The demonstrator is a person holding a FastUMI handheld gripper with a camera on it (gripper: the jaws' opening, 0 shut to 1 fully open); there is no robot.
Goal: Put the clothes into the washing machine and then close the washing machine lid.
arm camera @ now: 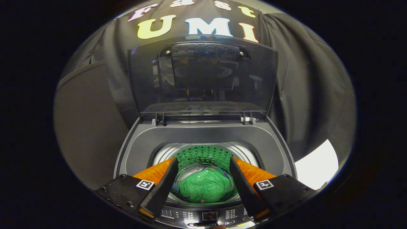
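**Green clothes in the drum, lid up, jaws open above**

On the left hangs the dark booth wall [95,105], its cloth falling in folds behind the machine. Next to it rises the washing machine [205,136], a top-loader with a grey surround sloping down to a round opening.

The left finger [162,187] reaches forward over the near rim of that opening; a small square marker sits on the block behind it. The gripper [203,171] has its jaws spread wide, with nothing held between them — the gap between the fingers looks straight down into the drum [203,154].

In that gap lie the clothes [205,187], a crumpled green bundle resting at the bottom of the drum, below and just ahead of the fingertips. The perforated drum wall behind it picks up a green tint. Nearer than the drum, the control panel [206,216] runs along the machine's front edge, between the bases of the fingers.

Above and beyond the drum the lid [203,73] stands open — a dark, see-through panel tilted up on its hinges at the back of the machine, against the wall.

The right finger [243,187] mirrors the left one over the rim. Further right, past the machine's side, a pale floor patch [318,165] shows beneath the hanging cloth.
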